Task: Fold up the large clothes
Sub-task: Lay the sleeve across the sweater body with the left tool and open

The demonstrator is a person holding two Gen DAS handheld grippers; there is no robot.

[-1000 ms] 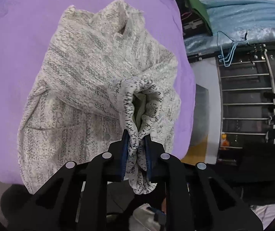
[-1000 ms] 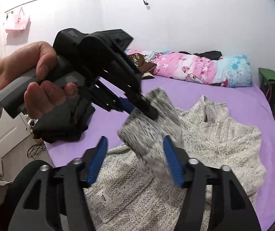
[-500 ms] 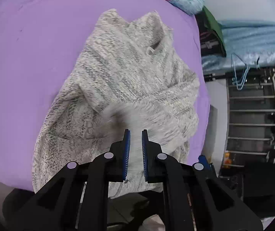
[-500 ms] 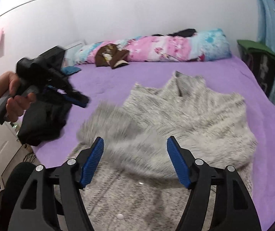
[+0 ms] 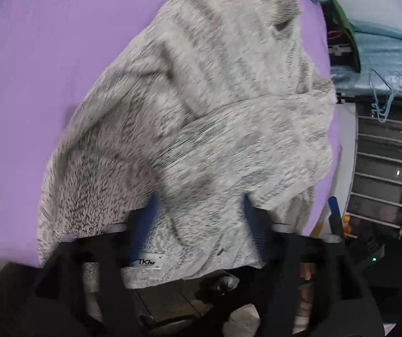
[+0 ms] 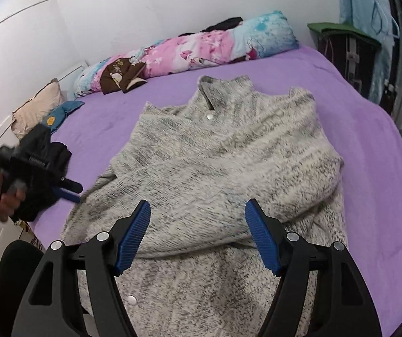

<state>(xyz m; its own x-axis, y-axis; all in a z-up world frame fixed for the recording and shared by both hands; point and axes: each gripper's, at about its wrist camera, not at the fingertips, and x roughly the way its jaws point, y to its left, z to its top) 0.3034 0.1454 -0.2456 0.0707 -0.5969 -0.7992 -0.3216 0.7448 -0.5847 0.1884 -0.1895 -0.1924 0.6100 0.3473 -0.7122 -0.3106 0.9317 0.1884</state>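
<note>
A grey-and-white knit cardigan (image 6: 229,157) lies front-up on the purple bed (image 6: 369,146), collar at the far end, with one sleeve folded across its chest. It also shows in the left wrist view (image 5: 201,118), blurred. My right gripper (image 6: 198,233) is open and empty, hovering over the cardigan's lower half. My left gripper (image 5: 201,213) is open and empty above the hem near a white label (image 5: 147,262). In the right wrist view it sits (image 6: 69,192) at the cardigan's left edge, held by a hand.
A pink-and-blue rolled quilt (image 6: 201,47) and pillows lie along the wall at the bed's head. Dark clothes (image 6: 57,154) lie at the bed's left edge. A green-topped bin (image 6: 344,45) and a metal rack (image 5: 383,168) stand past the bed's right side.
My left gripper let go of the sleeve cuff, opened wide and drew back to the left edge. The sleeve now lies across the cardigan's chest. My right gripper stayed open.
</note>
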